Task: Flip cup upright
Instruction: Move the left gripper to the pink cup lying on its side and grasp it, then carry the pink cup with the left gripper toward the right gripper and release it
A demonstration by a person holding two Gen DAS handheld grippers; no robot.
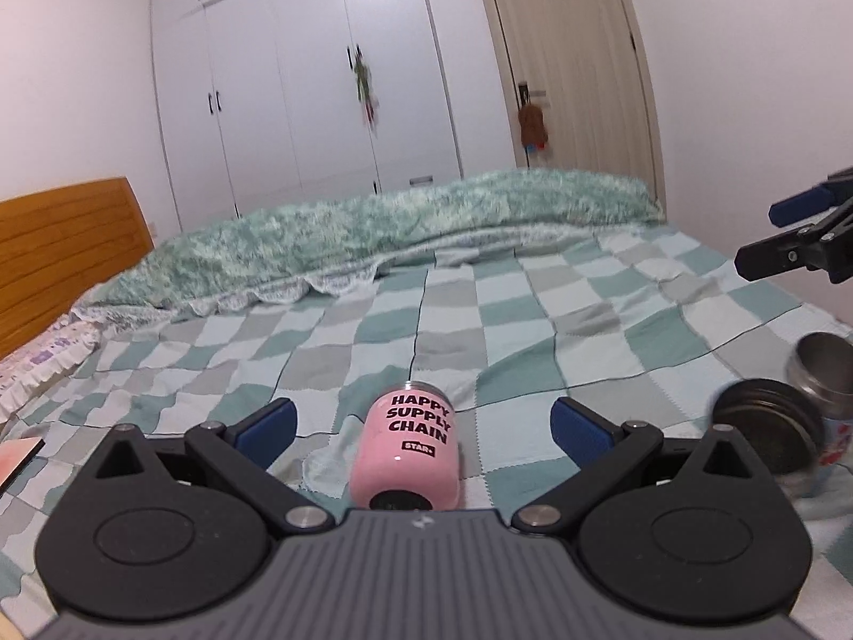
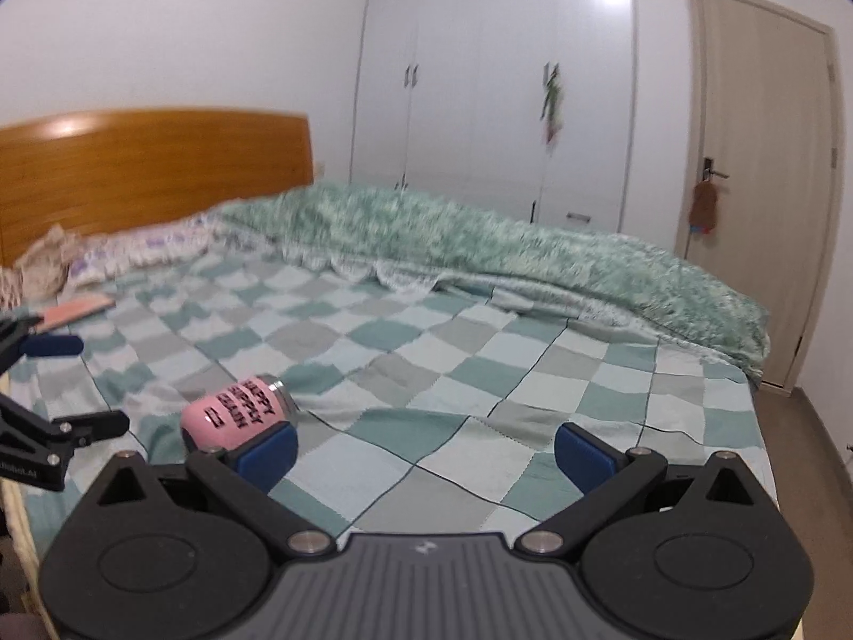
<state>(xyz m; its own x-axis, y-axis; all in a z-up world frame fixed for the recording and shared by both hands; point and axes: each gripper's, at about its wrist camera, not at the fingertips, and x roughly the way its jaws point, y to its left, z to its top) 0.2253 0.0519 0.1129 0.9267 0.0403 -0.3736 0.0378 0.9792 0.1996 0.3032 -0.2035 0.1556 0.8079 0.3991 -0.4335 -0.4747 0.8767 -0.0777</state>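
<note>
Pink cup (image 1: pixel 406 448) w/ black "HAPPY SUPPLY CHAIN" print lies on its side on the checked green/grey bedspread (image 1: pixel 533 320), base toward the left gripper (image 1: pixel 424 418), metal rim pointing away. It sits centred btwn that gripper's two blue pads (image 1: pixel 269 424), jaws spread wide, neither pad touching the cup; cup's base end is close in by the gripper body. Right gripper (image 2: pixel 425 448) also wide open, nothing btwn its pads, only bedspread (image 2: pixel 480 373) ahead of it. From right wrist view the cup (image 2: pixel 234 416) lies forward-left of the right gripper, just past its left pad, w/ the left gripper (image 2: pixel 80 384) further left at frame edge. From left wrist view, right gripper (image 1: pixel 783 234) hangs above the bed off to the right, well apart from the cup. Low to the right of the left gripper: a steel cup (image 1: pixel 823 368) and a dark round lid-like item (image 1: pixel 767 421), blurred, can't tell more. Fluffy green blanket (image 1: pixel 400 224) bunched across the bed far ahead.
</note>
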